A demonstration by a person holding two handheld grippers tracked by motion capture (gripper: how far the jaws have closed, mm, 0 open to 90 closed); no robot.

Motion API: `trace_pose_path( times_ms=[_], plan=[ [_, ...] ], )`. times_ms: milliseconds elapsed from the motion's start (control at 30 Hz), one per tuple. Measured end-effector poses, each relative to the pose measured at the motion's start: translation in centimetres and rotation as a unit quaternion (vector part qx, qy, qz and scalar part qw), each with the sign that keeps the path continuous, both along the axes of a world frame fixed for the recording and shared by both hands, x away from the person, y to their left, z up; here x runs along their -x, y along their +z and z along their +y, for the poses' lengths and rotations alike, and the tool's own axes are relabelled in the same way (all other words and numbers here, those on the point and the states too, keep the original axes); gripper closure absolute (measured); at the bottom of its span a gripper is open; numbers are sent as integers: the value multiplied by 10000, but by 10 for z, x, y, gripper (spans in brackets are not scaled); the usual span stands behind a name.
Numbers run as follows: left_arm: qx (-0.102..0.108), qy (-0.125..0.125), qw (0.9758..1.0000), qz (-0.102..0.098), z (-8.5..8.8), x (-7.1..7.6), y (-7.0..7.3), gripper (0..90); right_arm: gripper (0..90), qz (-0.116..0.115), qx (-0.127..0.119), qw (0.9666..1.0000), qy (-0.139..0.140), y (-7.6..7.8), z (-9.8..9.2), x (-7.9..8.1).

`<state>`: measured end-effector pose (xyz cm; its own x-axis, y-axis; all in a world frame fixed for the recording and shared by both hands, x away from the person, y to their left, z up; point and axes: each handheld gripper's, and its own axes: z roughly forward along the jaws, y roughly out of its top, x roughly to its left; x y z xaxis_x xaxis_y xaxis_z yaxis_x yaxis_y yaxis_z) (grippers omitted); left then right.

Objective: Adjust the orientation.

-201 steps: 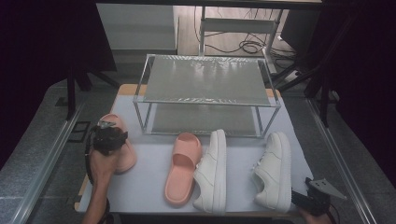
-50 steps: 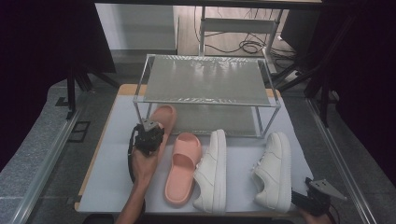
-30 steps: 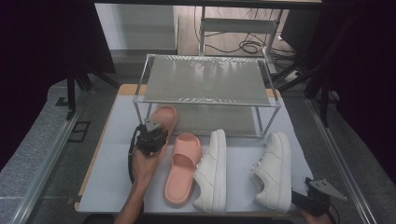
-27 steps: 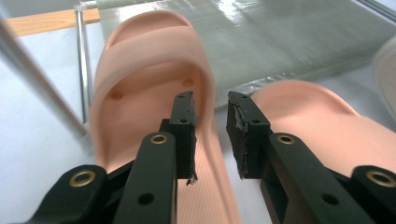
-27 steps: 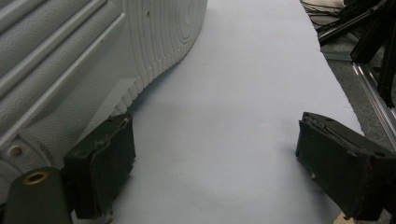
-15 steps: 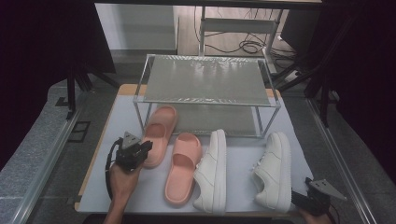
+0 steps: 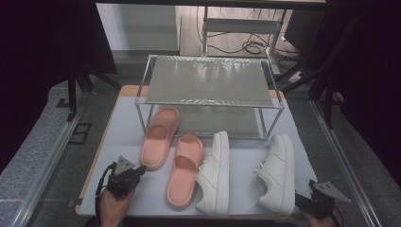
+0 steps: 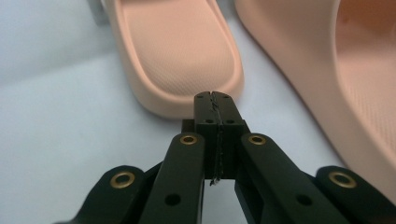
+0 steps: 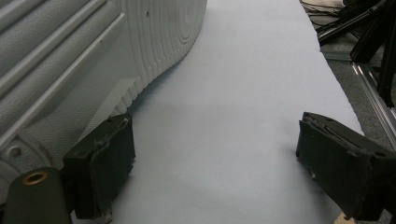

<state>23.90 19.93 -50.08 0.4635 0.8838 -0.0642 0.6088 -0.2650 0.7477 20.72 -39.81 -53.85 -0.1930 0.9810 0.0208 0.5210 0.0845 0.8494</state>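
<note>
Back from the rack, the left gripper (image 7: 124,176) is now hovering at the table's near-left corner, having let go of the left pink slide sandal (image 7: 161,137) it carried over from the left edge; its jaws have just been closing and are now pressed together with nothing between them. In the left gripper view the clenched black tips (image 8: 215,109) are pointing at the sandal's rounded heel (image 8: 184,60), just short of it and not touching. That sandal is lying flat on the white table (image 7: 125,137), toe tucked under the lower left corner of the metal rack (image 7: 208,82), at about 1 o'clock from the left gripper. Just beside it, toward 4 o'clock, the second pink slide sandal (image 7: 185,170) is lying parallel, and its edge is showing at the right of the left gripper view (image 8: 336,79). Next along at 3 o'clock a white sneaker (image 7: 215,175) is resting on its side, touching the second sandal. Another white sneaker (image 7: 276,172) is lying well apart to the right. At the near-right corner, the right gripper (image 7: 314,203) is resting with its jaws spread wide and empty, the left pad (image 9: 100,163) sitting just beside that sneaker's ribbed sole (image 9: 159,37).
</note>
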Motion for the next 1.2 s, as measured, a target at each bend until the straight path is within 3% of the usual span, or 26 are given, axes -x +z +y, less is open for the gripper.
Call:
trace_pose_path(
  times_ms=[267, 400, 1200],
  plan=[
    [-121, 32, 9998, 165, -4, -13, -12, 898, 118, -5, 0, 10000, 2, 0, 0, 0],
    [-175, 65, 9997, 137, -7, -18, -12, 898, 118, -6, -1, 10000, 2, 0, 0, 0],
    [30, 146, 9999, -35, -18, -48, -8, 898, 117, -9, -3, 10000, 1, 0, 0, 0]
  ],
)
